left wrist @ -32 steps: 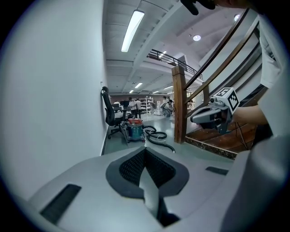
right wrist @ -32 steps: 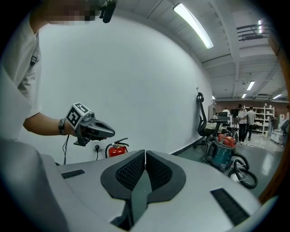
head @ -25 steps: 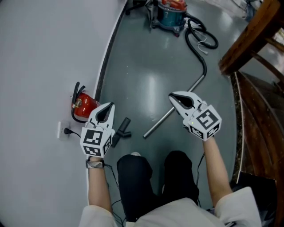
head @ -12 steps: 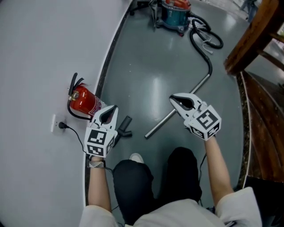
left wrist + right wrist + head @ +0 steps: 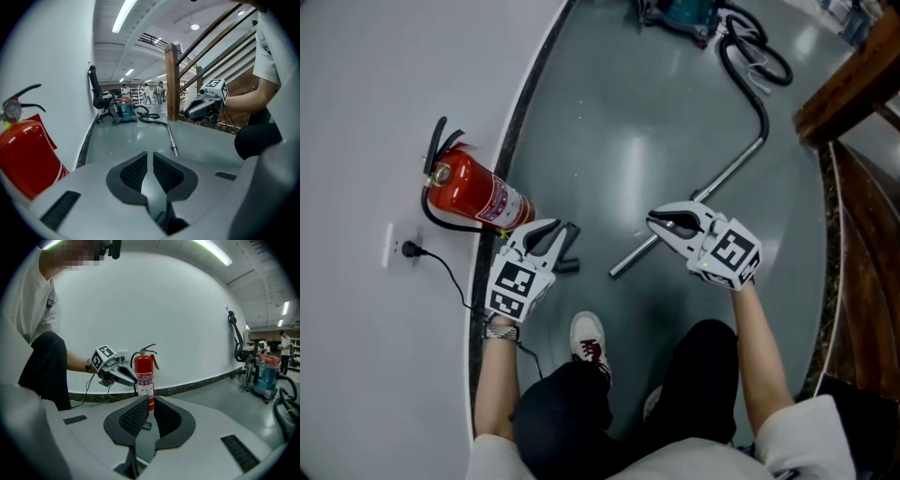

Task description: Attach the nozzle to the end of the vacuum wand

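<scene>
Lying diagonally, the vacuum wand (image 5: 731,171) aims its free end lower-left.

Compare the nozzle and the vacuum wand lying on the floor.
The nozzle is short, black and stubby; the wand is long, thin and silvery. The nozzle lies loose by itself; the wand joins a black hose at its far end. Both lie on the grey floor, not yet joined.

Grey floor (image 5: 609,141) bears metal wand (image 5: 733,169), black nozzle (image 5: 570,242), red extinguisher (image 5: 473,192), vacuum (image 5: 684,11).
</scene>
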`<control>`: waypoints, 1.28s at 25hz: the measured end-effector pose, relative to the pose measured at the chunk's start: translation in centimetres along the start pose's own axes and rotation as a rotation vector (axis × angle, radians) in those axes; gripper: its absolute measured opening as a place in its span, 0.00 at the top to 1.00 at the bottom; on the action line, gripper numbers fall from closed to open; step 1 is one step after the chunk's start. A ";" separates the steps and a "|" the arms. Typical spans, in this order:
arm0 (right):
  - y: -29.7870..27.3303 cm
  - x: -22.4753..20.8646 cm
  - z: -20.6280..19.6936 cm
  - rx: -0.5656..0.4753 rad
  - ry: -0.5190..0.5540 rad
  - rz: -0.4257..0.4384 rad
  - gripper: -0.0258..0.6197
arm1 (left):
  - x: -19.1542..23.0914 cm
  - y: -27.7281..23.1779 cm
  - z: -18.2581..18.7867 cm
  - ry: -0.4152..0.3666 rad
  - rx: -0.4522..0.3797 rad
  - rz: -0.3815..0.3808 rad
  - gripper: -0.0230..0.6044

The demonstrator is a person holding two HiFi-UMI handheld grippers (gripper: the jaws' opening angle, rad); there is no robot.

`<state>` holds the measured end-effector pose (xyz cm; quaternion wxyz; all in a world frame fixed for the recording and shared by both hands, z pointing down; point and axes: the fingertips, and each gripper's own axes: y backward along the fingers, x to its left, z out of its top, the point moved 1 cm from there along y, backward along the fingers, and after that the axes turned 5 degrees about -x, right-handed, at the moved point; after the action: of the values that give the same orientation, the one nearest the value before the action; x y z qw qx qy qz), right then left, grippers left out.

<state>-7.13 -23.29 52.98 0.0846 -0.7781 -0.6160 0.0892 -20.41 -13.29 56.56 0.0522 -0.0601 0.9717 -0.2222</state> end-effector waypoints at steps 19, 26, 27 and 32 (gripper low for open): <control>-6.5 3.8 -15.2 0.260 -0.053 0.288 0.72 | -3.1 -3.8 -17.1 -0.178 0.301 -0.262 0.82; -7.2 4.9 -20.7 0.457 0.148 0.367 0.67 | -5.5 -3.8 -21.5 -0.225 0.419 -0.375 0.81; -7.1 5.3 -21.6 0.487 0.164 0.382 0.67 | -6.0 -3.7 -21.9 -0.223 0.433 -0.386 0.80; -6.3 5.8 -24.7 0.583 0.231 0.422 0.65 | -6.8 -4.5 -22.5 -0.233 0.479 -0.388 0.76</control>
<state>-5.74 -16.76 78.20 0.3512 -0.8361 -0.3774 0.1876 -16.13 -6.76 79.21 0.1323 -0.2551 0.8498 -0.4420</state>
